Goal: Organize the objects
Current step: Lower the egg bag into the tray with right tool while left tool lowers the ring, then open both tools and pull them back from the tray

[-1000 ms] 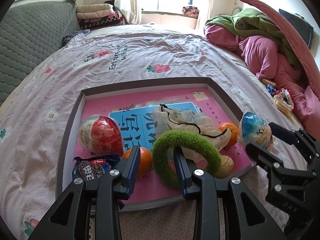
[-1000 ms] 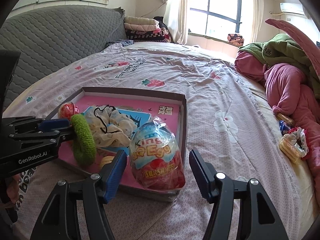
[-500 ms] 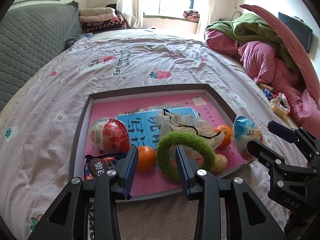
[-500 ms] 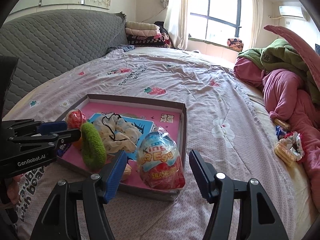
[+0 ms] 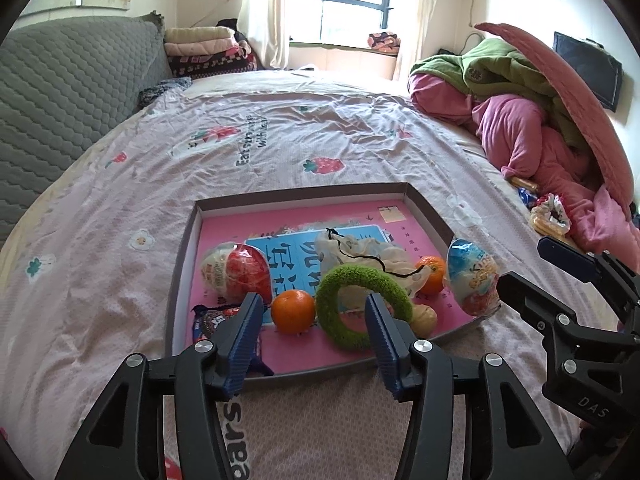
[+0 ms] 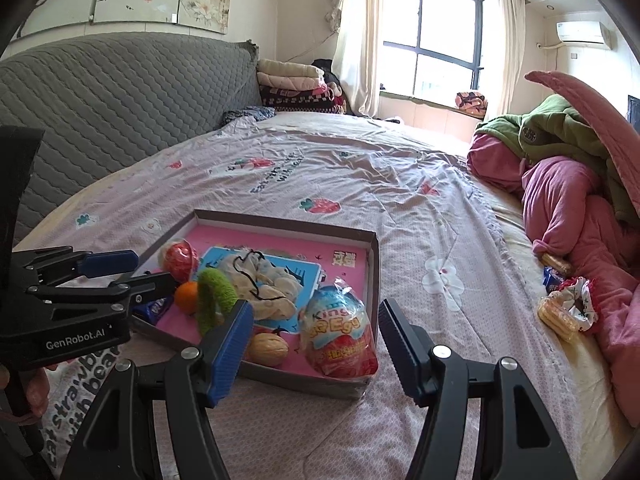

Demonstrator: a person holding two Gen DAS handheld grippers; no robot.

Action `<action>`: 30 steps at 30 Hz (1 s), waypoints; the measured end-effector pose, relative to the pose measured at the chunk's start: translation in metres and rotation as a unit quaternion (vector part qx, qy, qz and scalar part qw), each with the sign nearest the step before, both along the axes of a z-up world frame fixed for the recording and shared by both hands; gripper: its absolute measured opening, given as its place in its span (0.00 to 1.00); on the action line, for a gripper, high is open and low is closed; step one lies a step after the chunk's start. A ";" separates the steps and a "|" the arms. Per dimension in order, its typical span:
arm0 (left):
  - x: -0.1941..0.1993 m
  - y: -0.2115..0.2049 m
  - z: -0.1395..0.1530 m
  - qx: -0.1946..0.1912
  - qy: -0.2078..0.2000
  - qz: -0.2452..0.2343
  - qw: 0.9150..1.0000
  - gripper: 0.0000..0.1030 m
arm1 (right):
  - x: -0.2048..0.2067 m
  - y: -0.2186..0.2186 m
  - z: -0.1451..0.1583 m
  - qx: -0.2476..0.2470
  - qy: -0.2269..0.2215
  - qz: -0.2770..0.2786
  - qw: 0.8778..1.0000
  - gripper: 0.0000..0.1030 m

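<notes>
A shallow grey box with a pink floor [image 5: 188, 264] [image 6: 370, 264] lies on the bed. In it are a green fuzzy ring [image 5: 362, 306] [image 6: 214, 294], an orange [image 5: 293, 311], a second orange [image 5: 431, 274], a red egg toy [image 5: 236, 270] [image 6: 179, 255], a blue Kinder egg [image 5: 472, 276] [image 6: 338, 330] at the near right corner, a white drawstring pouch [image 5: 360, 250] [image 6: 260, 280], a walnut [image 6: 267, 349] and a snack packet [image 5: 212, 320]. My left gripper [image 5: 314, 344] [image 6: 116, 270] is open and empty, just in front of the ring. My right gripper [image 6: 316, 348] [image 5: 532, 264] is open and empty, its fingers either side of the Kinder egg.
A pile of pink and green bedding [image 5: 532, 128] [image 6: 580, 184] fills the right side of the bed. Snack packets and a scrunchie [image 6: 564, 308] [image 5: 548, 216] lie at its foot. A grey quilted headboard [image 6: 100, 104] stands at the left, folded blankets [image 5: 208, 52] at the back.
Both grippers have drawn back and up from the box. The left gripper has opened wider and let the green ring stand free in the box; the Kinder egg stays at the box corner.
</notes>
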State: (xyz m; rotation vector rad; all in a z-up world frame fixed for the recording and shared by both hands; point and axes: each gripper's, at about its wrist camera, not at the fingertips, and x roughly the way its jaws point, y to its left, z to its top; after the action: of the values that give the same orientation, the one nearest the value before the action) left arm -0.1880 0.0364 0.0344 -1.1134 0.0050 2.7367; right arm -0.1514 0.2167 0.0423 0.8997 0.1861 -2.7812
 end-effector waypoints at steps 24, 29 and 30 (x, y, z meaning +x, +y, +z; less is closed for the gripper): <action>0.057 -0.024 -0.002 -0.013 0.012 0.040 0.999 0.72 | 0.049 -0.022 -0.007 -0.021 -0.004 0.003 1.000 0.73; 0.066 -0.031 -0.009 -0.017 0.012 0.053 0.998 0.73 | 0.059 -0.031 -0.013 -0.017 -0.005 0.008 1.000 0.73; 0.067 -0.032 -0.010 -0.017 0.011 0.055 0.998 0.73 | 0.060 -0.032 -0.013 -0.016 -0.004 0.008 1.000 0.73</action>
State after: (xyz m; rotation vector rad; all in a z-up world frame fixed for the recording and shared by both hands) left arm -0.1205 0.0049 0.0246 -1.1236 -0.0067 2.8562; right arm -0.0915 0.1845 0.0288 0.8988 0.1473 -2.7576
